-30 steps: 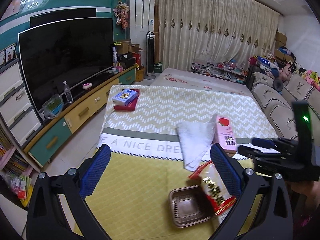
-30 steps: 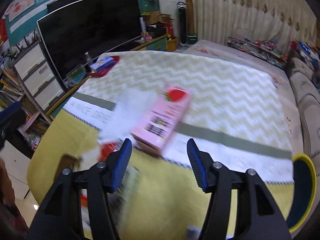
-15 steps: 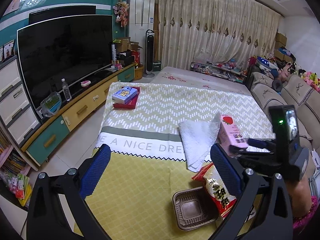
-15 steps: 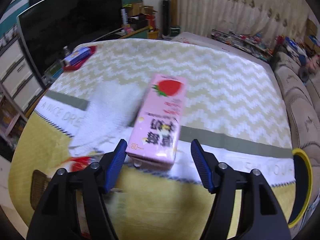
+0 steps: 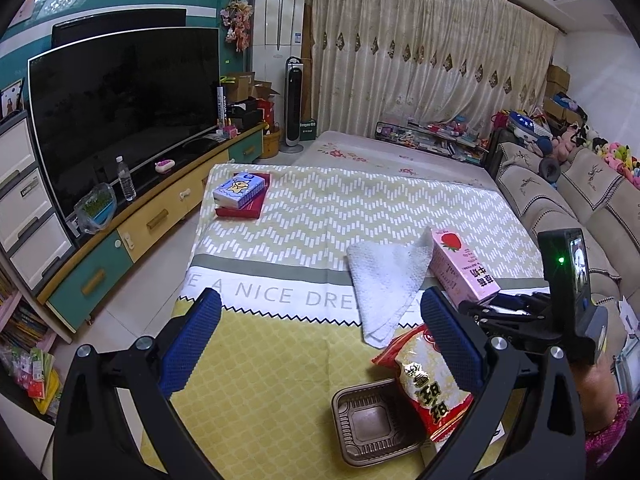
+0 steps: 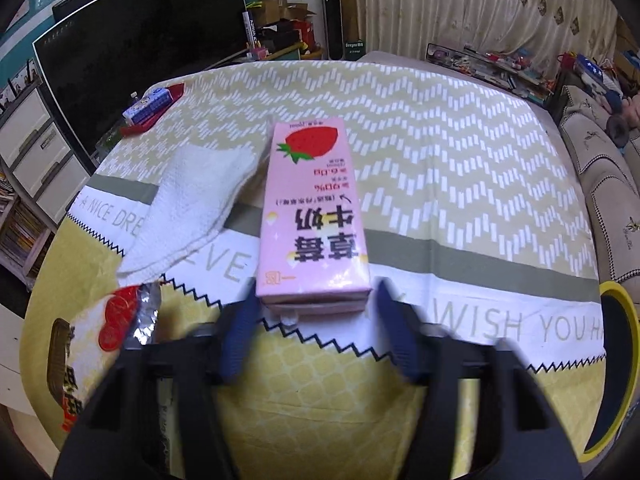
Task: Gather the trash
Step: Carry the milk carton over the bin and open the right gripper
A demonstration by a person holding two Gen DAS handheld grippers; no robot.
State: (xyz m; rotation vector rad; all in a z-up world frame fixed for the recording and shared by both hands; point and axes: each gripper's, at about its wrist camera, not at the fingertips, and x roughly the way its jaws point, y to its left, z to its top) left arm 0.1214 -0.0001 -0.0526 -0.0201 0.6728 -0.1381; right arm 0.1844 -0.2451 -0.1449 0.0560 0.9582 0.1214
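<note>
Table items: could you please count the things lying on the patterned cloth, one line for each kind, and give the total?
Pink strawberry milk carton: 1
White towel: 1
Red and white snack bag: 1
Brown plastic tray: 1
Blue tissue pack: 1
Red flat box under the tissue pack: 1
Total: 6

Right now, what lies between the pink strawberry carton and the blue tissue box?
In the right wrist view, the white towel lies between carton and tissue box.
</note>
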